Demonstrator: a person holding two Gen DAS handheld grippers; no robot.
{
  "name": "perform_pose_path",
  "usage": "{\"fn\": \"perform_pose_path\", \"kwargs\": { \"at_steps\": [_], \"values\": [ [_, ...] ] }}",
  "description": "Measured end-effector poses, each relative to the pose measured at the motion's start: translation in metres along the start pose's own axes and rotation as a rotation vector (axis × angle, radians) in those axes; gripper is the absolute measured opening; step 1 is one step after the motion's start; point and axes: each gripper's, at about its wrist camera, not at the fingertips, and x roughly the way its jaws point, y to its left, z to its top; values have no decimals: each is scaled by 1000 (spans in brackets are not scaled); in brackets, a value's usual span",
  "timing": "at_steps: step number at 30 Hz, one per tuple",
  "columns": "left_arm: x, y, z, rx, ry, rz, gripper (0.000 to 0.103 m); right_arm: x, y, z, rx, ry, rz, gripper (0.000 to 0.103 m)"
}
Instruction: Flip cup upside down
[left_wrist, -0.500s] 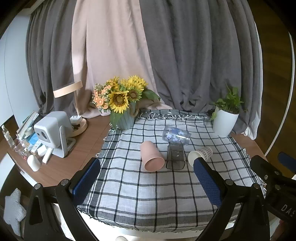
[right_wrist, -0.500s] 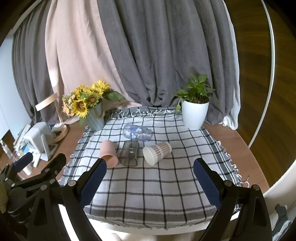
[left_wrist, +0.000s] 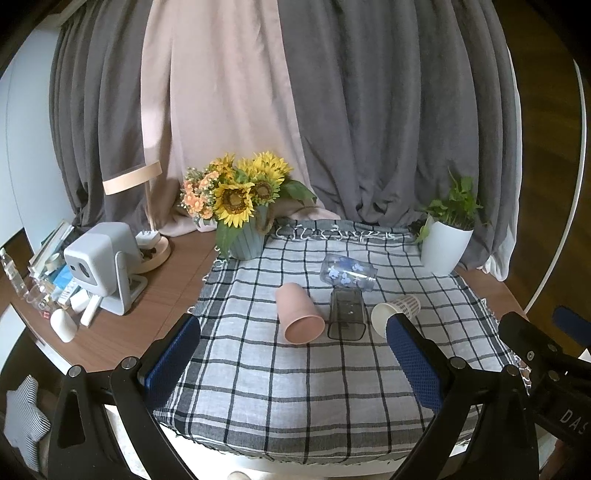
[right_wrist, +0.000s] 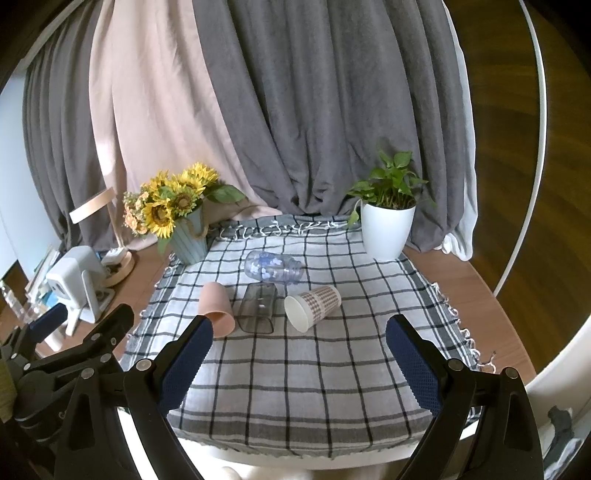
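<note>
Several cups lie on their sides on the checked cloth (left_wrist: 295, 387): a pink cup (left_wrist: 298, 314), a smoky square clear cup (left_wrist: 347, 317), a clear glass with blue flowers (left_wrist: 349, 273) behind them, and a patterned paper cup (left_wrist: 400, 310). They also show in the right wrist view: the pink cup (right_wrist: 216, 306), the smoky cup (right_wrist: 258, 308), the flowered glass (right_wrist: 273, 267), the paper cup (right_wrist: 314, 306). My left gripper (left_wrist: 293, 354) is open and empty, short of the cups. My right gripper (right_wrist: 299, 354) is open and empty, also short of them.
A sunflower vase (left_wrist: 243, 229) stands at the cloth's back left and a white plant pot (left_wrist: 445, 243) at the back right. A white device (left_wrist: 99, 266), a lamp base and small items crowd the wooden table (left_wrist: 122, 332) to the left. Curtains hang behind.
Both views have shifted very slightly toward the cups. The cups have not moved and both grippers stay open.
</note>
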Motion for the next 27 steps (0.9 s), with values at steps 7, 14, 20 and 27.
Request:
{"fn": "perform_pose_path", "kwargs": {
  "at_steps": [7,14,20,27],
  "values": [
    [-1,1,1,-4,-1,1,103,-1,1,-1,-1,2,0,95],
    [-1,1,0,-5,-1,5,103,-1,-1,-1,-1,-2,4,95],
    [-3,2,1,-8,-2,7,103,-3,0,-1,-2,-4,5,95],
    [0,2,2,-16,9,9,103,-3,0,-1,-4,-3,0,95]
  ]
}}
